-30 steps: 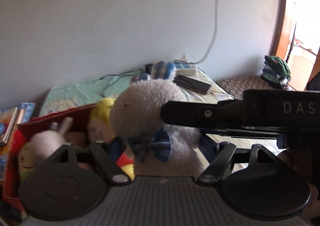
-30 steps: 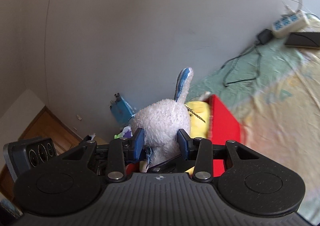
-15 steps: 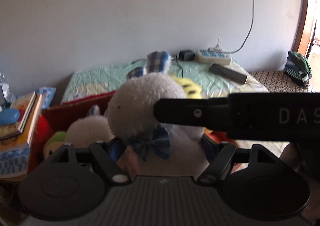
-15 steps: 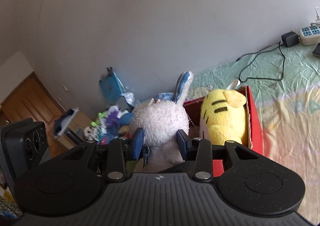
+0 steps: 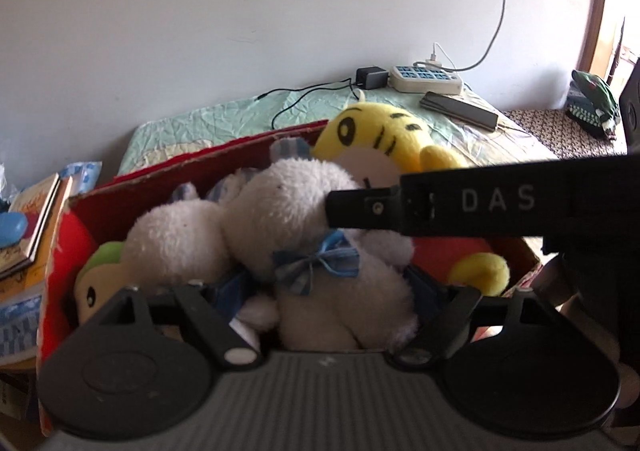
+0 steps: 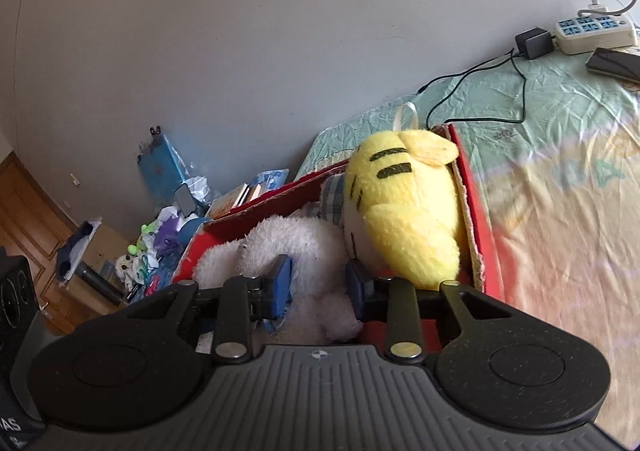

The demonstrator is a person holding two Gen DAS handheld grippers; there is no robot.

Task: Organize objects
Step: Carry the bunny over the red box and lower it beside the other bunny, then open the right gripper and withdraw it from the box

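Note:
A white plush rabbit (image 5: 304,211) with a blue bow lies in the red cardboard box (image 5: 208,159) on the bed. It rests against a yellow tiger plush (image 5: 372,131) and another white plush (image 5: 176,243). My left gripper (image 5: 328,291) is spread wide, and the rabbit's body fills the gap between its blue pads. My right gripper (image 6: 318,283) is shut on the rabbit's (image 6: 304,239) fluffy side. One of its black fingers (image 5: 400,207) reaches in from the right in the left wrist view. The tiger (image 6: 404,211) leans on the box's right wall (image 6: 480,219).
A green-faced plush (image 5: 100,271) sits in the box's left corner. Books (image 5: 36,219) are stacked left of the box. A power strip (image 5: 426,77), a charger and a phone (image 5: 460,109) lie at the bed's far end. Floor clutter (image 6: 160,243) lies beyond the box.
Both grippers have come down with the rabbit, from above the box to inside it beside the yellow tiger. The right gripper's hold has stayed the same.

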